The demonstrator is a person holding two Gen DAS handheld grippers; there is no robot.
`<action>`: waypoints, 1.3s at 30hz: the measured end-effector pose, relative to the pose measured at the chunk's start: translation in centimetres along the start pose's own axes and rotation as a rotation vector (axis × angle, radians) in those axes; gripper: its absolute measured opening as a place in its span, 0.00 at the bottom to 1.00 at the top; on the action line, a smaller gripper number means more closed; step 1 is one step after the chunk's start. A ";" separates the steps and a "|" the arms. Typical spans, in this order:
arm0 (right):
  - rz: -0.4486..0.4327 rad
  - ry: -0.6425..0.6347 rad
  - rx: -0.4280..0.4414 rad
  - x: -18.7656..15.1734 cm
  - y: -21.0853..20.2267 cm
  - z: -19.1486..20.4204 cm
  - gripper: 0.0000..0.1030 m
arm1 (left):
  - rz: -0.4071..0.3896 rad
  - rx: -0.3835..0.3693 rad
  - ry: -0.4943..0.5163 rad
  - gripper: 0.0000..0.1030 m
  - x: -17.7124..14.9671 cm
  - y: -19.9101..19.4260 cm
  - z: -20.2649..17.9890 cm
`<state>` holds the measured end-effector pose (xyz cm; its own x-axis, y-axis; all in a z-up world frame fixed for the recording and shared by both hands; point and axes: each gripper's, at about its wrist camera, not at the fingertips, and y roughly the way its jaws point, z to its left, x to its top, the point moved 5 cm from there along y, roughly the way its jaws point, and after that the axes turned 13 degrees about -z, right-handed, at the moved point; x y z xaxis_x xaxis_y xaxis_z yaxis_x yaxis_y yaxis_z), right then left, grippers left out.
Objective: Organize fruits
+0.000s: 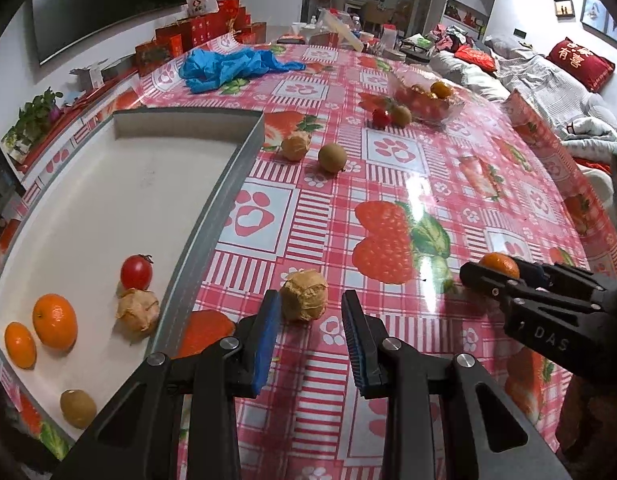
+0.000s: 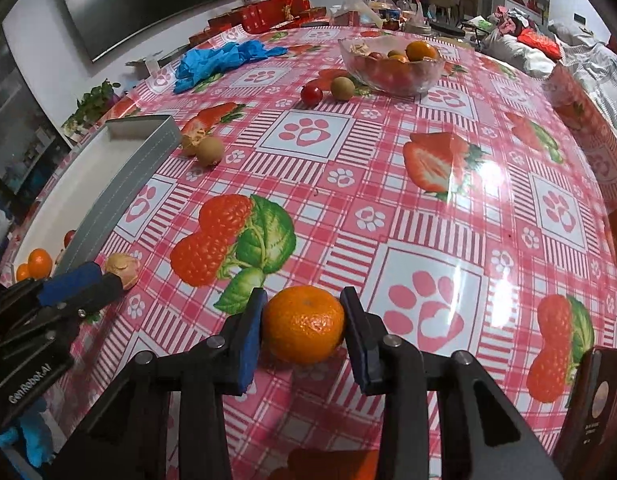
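Glossy dimpled mandarin (image 2: 303, 324), round, bright orange

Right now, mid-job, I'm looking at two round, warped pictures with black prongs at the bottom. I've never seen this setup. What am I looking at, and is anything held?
There is no robot here. A person carries a hand-held gripper in each hand, and each has a wide-angle camera looking along its two fingers, which is why the pictures look warped. One picture comes from the left hand-held gripper, the other from the right hand-held gripper.

The table has a strawberry-print cloth. A grey tray holds sorted fruit, and a glass bowl holds more.

The right one is clamped on a mandarin. A papery husked fruit sits at the left one's fingertips, but I cannot tell whether it is pinched.
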<state>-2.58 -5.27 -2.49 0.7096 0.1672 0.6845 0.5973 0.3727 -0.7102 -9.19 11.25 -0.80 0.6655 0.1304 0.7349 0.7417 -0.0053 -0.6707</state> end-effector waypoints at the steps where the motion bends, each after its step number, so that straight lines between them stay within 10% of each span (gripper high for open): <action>1: 0.002 0.004 0.003 0.0 0.0 0.0 0.40 | -0.001 -0.003 0.000 0.33 0.1 -0.2 0.0; 39: 0.021 0.018 0.016 -0.5 -0.7 0.3 0.40 | 0.018 -0.024 -0.041 0.26 0.4 1.0 0.4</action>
<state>-3.52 -5.33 -2.28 0.7285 0.1583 0.6665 0.5764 0.3843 -0.7212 -8.20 11.65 -1.24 0.6754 0.1706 0.7175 0.7315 -0.0316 -0.6811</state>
